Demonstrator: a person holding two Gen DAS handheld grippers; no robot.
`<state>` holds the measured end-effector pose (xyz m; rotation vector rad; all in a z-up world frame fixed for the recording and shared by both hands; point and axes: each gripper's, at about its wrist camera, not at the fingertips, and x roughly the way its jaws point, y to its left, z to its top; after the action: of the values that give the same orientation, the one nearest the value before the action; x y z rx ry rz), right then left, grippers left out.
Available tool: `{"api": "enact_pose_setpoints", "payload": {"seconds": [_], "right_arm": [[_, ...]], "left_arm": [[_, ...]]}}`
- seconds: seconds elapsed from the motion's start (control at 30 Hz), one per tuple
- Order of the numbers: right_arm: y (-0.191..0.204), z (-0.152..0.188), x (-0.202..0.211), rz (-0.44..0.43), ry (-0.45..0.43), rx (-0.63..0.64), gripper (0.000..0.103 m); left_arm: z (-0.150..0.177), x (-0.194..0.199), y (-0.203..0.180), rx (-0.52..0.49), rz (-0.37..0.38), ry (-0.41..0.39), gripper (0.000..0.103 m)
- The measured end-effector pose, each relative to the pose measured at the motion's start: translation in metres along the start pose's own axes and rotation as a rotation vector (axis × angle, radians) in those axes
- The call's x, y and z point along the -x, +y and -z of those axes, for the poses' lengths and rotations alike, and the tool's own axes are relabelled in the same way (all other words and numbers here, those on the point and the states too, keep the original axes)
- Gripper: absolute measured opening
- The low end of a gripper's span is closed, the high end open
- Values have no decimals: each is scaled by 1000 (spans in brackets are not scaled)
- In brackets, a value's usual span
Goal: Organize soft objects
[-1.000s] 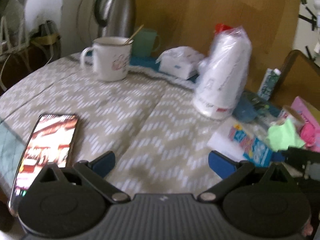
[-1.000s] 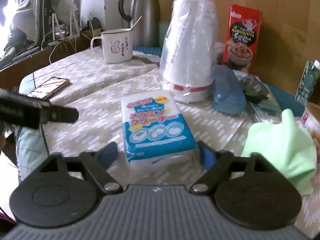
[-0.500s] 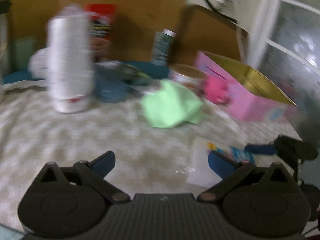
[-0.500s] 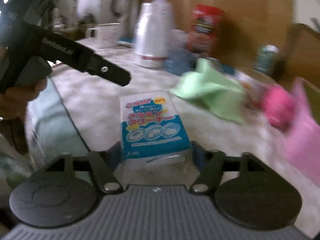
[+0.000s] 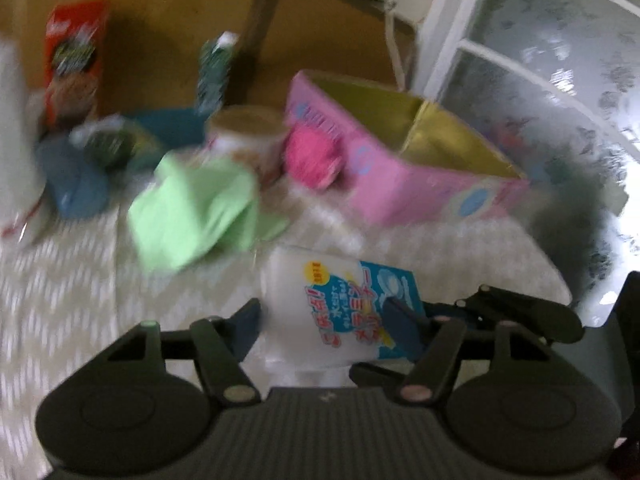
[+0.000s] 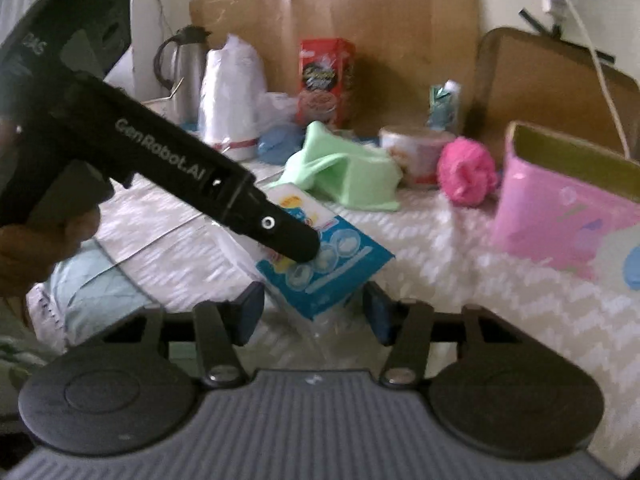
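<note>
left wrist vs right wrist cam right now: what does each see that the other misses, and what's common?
Left wrist only: the frosted window at right, and the right gripper reaching in from the right, a finger against the sponge pack.

Right wrist only: the steel thermos, and the left gripper coming from the left, its tip over the same pack.

Both: the sponge pack between open fingers, green cloth, pink yarn ball, pink box, red snack box, the patterned tablecloth. The left view is heavily blurred.
</note>
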<state>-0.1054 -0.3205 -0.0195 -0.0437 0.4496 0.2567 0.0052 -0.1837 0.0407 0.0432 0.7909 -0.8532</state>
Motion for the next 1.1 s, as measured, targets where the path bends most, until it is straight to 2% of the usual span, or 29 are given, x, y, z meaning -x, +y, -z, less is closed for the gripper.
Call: {"api": "enact_pose_setpoints", "payload": {"seconds": [0.1, 0.17, 0.27, 0.33, 0.4, 0.43, 0.5, 0.57, 0.6, 0.67, 0.77, 0.9, 0.93, 0.97, 1.03, 1.1], "right_arm": [[-12, -8, 15, 59, -87, -2, 56], [-20, -17, 25, 139, -151, 32, 55], [-44, -28, 29, 248, -202, 36, 55], [-62, -33, 28, 324, -215, 16, 55], [-80, -38, 25, 413, -225, -1, 56], [-90, -39, 21, 454, -223, -8, 58], [-108, -39, 6, 571, -200, -13, 61], [-120, -34, 2, 650, -170, -37, 62], [-123, -30, 6, 647, -186, -68, 63], [-127, -23, 18, 623, -223, -114, 73], [-117, -13, 25, 631, -252, -120, 74], [-95, -2, 33, 549, -287, -177, 73], [-90, -3, 30, 517, -279, -188, 69], [-84, -3, 27, 477, -263, -193, 61], [-74, -8, 16, 372, -222, -188, 53], [-59, -15, 5, 284, -197, -163, 51]], "left_arm": [[-26, -1, -17, -41, 28, -67, 67], [-45, -11, -33, -79, 49, -112, 69], [-73, -37, -59, -131, 58, -157, 69], [-89, -57, -72, -145, 70, -175, 70], [-101, -80, -84, -160, 52, -191, 77], [-103, -87, -87, -163, 36, -184, 81], [-105, -105, -91, -148, 5, -156, 81], [-98, -108, -85, -123, 10, -133, 81], [-94, -105, -81, -121, 16, -136, 82], [-81, -95, -75, -139, -4, -155, 85], [-59, -64, -57, -145, 0, -196, 86], [-21, -26, -19, -120, -42, -213, 86], [-10, -17, -6, -105, -64, -212, 86], [-1, -9, 7, -87, -92, -210, 86], [18, 3, 38, -28, -174, -193, 85], [29, 10, 67, 50, -241, -175, 83]]}}
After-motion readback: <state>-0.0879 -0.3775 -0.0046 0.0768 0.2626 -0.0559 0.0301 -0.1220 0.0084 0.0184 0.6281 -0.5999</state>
